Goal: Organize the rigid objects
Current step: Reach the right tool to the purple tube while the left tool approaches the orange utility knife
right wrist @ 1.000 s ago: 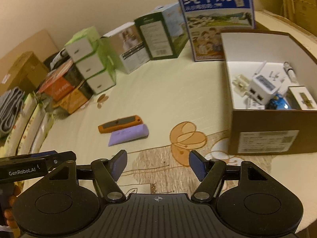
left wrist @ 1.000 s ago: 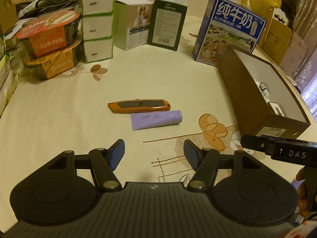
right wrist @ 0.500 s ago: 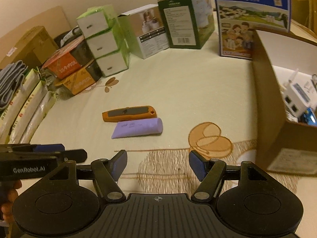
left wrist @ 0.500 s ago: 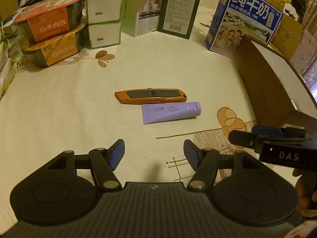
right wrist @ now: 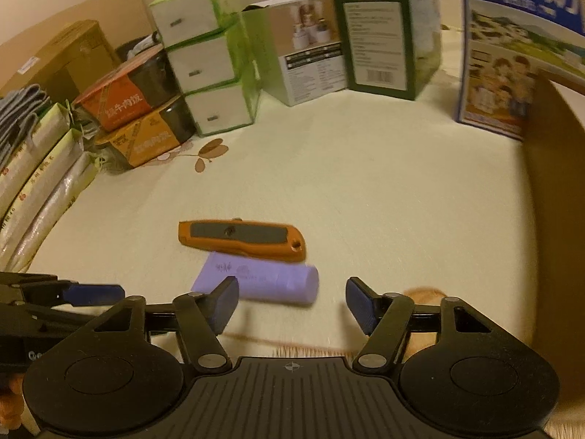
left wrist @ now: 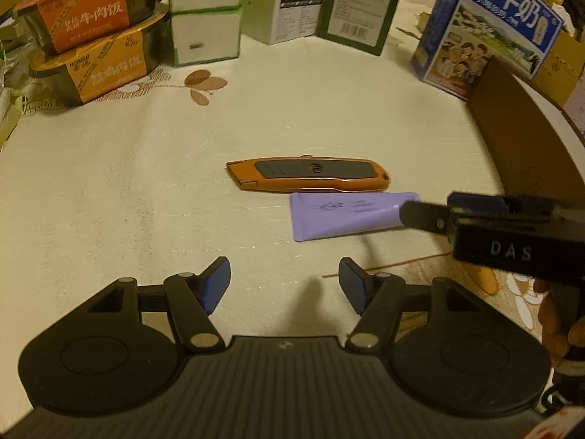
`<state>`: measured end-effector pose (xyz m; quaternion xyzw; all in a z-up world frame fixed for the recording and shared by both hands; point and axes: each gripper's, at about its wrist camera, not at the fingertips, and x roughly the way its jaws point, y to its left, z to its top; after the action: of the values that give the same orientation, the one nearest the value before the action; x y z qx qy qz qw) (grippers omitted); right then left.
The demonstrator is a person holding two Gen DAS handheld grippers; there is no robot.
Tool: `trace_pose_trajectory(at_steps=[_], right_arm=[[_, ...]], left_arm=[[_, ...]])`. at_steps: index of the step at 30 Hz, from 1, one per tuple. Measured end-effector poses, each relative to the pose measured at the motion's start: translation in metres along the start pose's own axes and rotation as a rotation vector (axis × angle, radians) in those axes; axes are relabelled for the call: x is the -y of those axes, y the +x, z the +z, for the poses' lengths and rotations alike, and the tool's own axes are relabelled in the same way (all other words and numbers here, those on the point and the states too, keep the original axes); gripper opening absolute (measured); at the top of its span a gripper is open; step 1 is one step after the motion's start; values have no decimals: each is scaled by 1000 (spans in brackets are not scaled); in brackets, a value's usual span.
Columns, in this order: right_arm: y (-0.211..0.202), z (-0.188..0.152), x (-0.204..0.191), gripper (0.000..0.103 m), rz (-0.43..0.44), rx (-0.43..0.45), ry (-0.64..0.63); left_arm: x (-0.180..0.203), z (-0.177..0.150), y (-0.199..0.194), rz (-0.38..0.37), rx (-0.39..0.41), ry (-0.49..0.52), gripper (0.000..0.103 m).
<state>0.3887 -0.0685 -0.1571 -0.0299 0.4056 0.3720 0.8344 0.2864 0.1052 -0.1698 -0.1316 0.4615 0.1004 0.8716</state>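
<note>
The orange utility knife with a grey grip panel (left wrist: pixel 307 175) and the soft lilac plastic tube (left wrist: pixel 347 216) lie side by side in the middle of the cream, leaf-printed tabletop (left wrist: pixel 109 190), so close that they look to be touching along one edge. That closeness is the main risk: the right gripper (right wrist: pixel 290 301) hangs just above the tube's capped end with its fingers (right wrist: pixel 225 301) spread wider than the tube and closing, nothing between them yet. If they come down skewed, one finger may catch the knife and nudge it away, or pinch both things at once. The tube also looks squashy and smooth, so a grip near the round cap could let it squirt out.

The left gripper (left wrist: pixel 285 287) hovers nearer the viewer, fingers (left wrist: pixel 215 285) wide apart and empty, the tabletop bare between them. The two grippers are near each other, and a clash seems possible if both go for the same pair.

Both things lie flat, long axes roughly parallel and running across the view. In the left view the knife's tapered nose points left, and the tube's flat crimped end lies left, cap right. The brown cardboard box (left wrist: pixel 526 139) stands off to the right.
</note>
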Motion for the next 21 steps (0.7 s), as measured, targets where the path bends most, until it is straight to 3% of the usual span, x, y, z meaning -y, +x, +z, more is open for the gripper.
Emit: trace_pose_trajectory(at_steps=[7,15,21], right_arm=[[28,8,5,59,55,-26,-16],[17,-15,-16,52,166,-95,-107],[19,-14,-32,51,90,-63,-204]], left_arm=[[-14,2,10,20,-14,-29,62],[-34,-4,8,49,-26,-69,62],[-42,-7,6,63,-30,-83,62]])
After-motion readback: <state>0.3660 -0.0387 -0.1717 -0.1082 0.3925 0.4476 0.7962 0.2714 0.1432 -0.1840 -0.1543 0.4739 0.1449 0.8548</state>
